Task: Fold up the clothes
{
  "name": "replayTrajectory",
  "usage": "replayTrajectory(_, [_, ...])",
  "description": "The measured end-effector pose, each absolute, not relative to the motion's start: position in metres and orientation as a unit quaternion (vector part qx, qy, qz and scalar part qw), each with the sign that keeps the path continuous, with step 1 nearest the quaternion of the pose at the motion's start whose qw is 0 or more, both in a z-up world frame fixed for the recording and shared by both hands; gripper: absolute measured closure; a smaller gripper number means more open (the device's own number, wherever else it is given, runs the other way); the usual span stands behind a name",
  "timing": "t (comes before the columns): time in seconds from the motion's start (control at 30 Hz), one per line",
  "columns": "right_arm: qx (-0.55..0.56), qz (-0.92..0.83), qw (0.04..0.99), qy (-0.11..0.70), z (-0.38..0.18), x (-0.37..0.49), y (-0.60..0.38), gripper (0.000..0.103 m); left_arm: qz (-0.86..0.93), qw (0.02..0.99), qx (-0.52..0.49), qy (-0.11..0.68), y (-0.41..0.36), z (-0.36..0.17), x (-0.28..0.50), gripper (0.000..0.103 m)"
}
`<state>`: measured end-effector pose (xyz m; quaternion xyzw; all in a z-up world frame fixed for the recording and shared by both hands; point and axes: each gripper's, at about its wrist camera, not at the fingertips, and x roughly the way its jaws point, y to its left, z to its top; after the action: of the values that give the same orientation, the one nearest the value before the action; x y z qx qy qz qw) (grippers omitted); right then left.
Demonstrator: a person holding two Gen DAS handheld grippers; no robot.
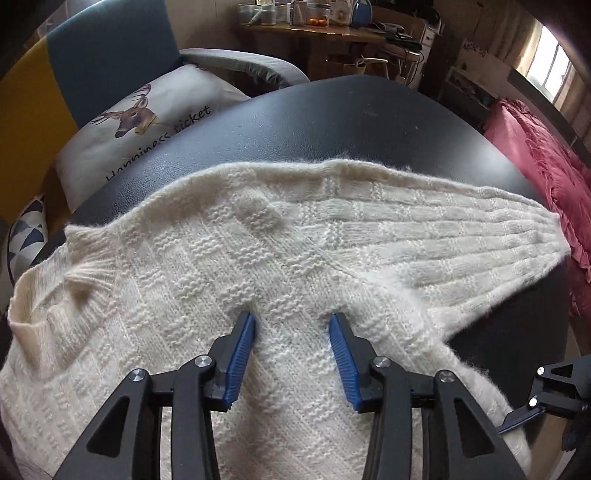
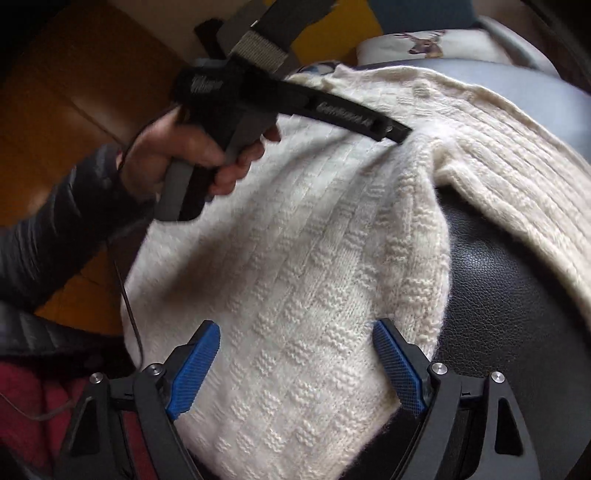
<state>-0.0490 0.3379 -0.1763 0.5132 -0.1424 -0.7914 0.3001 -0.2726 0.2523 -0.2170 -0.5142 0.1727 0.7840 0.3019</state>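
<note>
A cream knitted sweater (image 1: 258,251) lies spread on a black leather surface (image 1: 351,118). One sleeve (image 1: 461,236) stretches to the right, and the collar (image 1: 85,280) is at the left. My left gripper (image 1: 292,319) is open, its blue fingertips pressed into the knit near the sleeve's seam. In the right wrist view my right gripper (image 2: 295,326) is open, straddling the sweater's body (image 2: 295,240) close to its side edge. A hand (image 2: 177,155) holds the left gripper (image 2: 397,133), whose tips touch the sweater. A blue finger (image 1: 517,419) of the right gripper shows at the sweater's lower right edge.
A white deer-print pillow (image 1: 147,122) lies on a grey chair behind the leather surface. A red ruffled cloth (image 1: 535,166) lies to the right. A wooden table (image 1: 314,33) with jars stands at the back. Wooden floor (image 2: 74,74) lies to the left.
</note>
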Motion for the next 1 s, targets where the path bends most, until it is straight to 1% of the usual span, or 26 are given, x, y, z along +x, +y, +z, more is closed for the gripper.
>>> replayTrajectory(0.1, [0.469,-0.83,0.25,-0.171,-0.157,-0.057,0.366,0.017,0.793,0.306,-0.509,0.135,0.237,-0.203,-0.264,0.062])
replayTrajectory(0.17, [0.444,-0.854,0.204,-0.178,-0.144,-0.069,0.387,0.017,0.8,0.321,-0.497,0.103,0.225,-0.193,-0.255,0.062])
replayTrajectory(0.3, [0.456,-0.871,0.118,-0.139,-0.143,-0.113,0.41,0.017,0.8,0.354,-0.479,0.069,0.209,-0.185,-0.231,0.062])
replayTrajectory(0.4, [0.497,-0.85,0.102,-0.143,-0.161,-0.145,0.422,0.017,0.789,0.365,-0.488,0.078,0.216,-0.195,-0.219,0.062])
replayTrajectory(0.47, [0.528,-0.837,0.074,-0.127,-0.175,-0.163,0.428,0.017,0.779,0.367,-0.499,0.091,0.218,-0.208,-0.214,0.062])
replayTrajectory(0.53, [0.534,-0.837,0.058,-0.108,-0.178,-0.174,0.43,0.017,0.771,0.37,-0.509,0.1,0.218,-0.22,-0.208,0.062])
replayTrajectory(0.67, [0.538,-0.839,0.03,-0.077,-0.181,-0.19,0.432,0.017,0.772,0.371,-0.508,0.096,0.216,-0.224,-0.204,0.062])
replayTrajectory(0.73, [0.535,-0.841,0.024,-0.081,-0.181,-0.195,0.435,0.017,0.771,0.371,-0.507,0.099,0.217,-0.225,-0.202,0.062])
replayTrajectory(0.77, [0.531,-0.842,0.023,-0.093,-0.18,-0.195,0.438,0.017,0.771,0.371,-0.507,0.101,0.217,-0.224,-0.201,0.062])
replayTrajectory(0.8, [0.523,-0.843,0.029,-0.124,-0.176,-0.193,0.442,0.017,0.771,0.372,-0.507,0.101,0.217,-0.224,-0.201,0.062])
replayTrajectory(0.9, [0.474,-0.834,0.101,-0.263,-0.166,-0.164,0.449,0.016,0.771,0.374,-0.507,0.095,0.215,-0.224,-0.201,0.062])
replayTrajectory(0.93, [0.46,-0.823,0.13,-0.306,-0.166,-0.151,0.449,0.012,0.771,0.374,-0.507,0.094,0.215,-0.224,-0.202,0.062])
replayTrajectory(1.0, [0.431,-0.797,0.177,-0.384,-0.166,-0.126,0.449,0.008,0.774,0.37,-0.505,0.094,0.214,-0.222,-0.201,0.062])
